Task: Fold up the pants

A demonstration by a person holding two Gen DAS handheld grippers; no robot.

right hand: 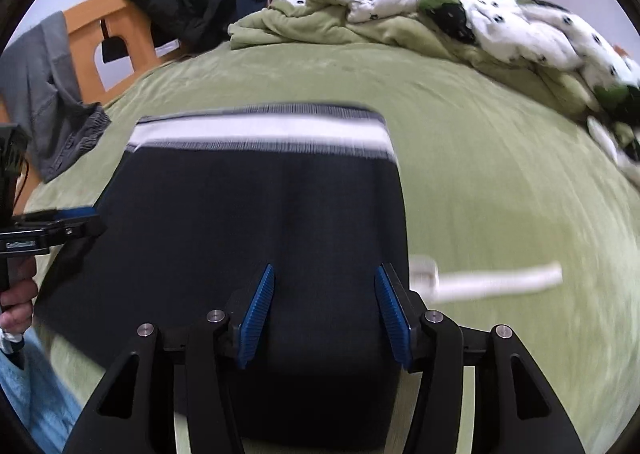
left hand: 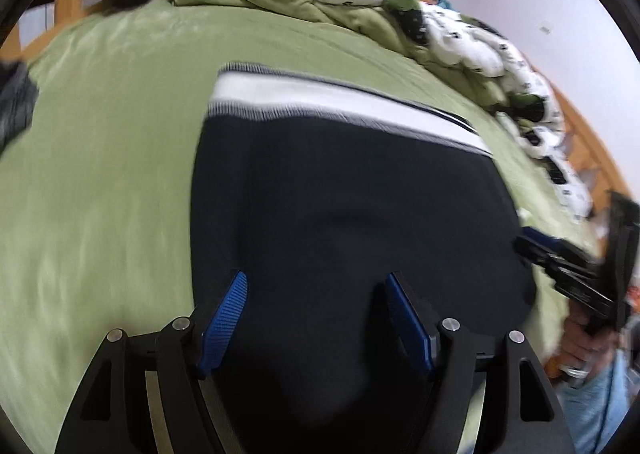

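Note:
Dark navy pants [left hand: 344,213] with a white and grey striped waistband [left hand: 320,97] lie folded flat on a green bed. They also show in the right wrist view [right hand: 260,213]. My left gripper [left hand: 316,318] is open, above the near end of the pants, holding nothing. My right gripper [right hand: 324,314] is open, above the near right part of the pants, holding nothing. The right gripper shows at the right edge of the left wrist view [left hand: 568,270]. The left gripper shows at the left edge of the right wrist view [right hand: 56,230]. A white drawstring [right hand: 492,282] lies to the right of the pants.
A crumpled green and white quilt [right hand: 400,9] lies along the far and right side of the green bed sheet [right hand: 500,181]. Grey clothing [right hand: 52,101] and a black jacket [right hand: 180,1] hang on the wooden bed frame [right hand: 92,25] at the left.

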